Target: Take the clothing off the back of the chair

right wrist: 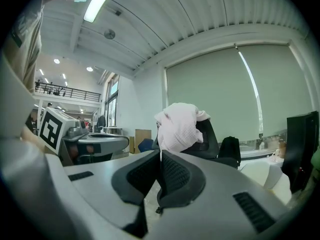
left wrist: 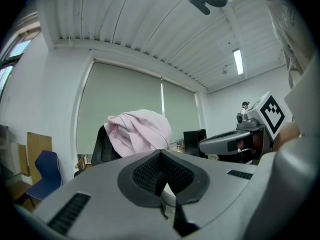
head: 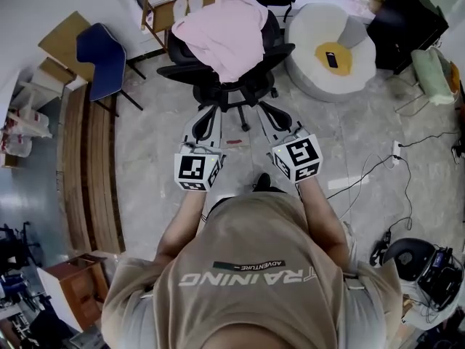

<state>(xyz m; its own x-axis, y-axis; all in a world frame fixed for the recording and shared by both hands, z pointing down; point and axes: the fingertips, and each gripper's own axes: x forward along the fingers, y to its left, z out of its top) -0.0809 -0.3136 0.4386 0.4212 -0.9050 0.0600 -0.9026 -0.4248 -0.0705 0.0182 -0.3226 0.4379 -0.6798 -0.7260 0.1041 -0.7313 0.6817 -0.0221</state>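
On grey stone floor [head: 160, 162], office chair [head: 190, 71]

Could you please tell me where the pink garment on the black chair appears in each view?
Head view: pale pink cloth garment, top centre.
Left gripper view: garment left of centre, mid-height.
Right gripper view: garment just right of centre, mid-height.
Shared landmark: the black mesh office chair it drapes.
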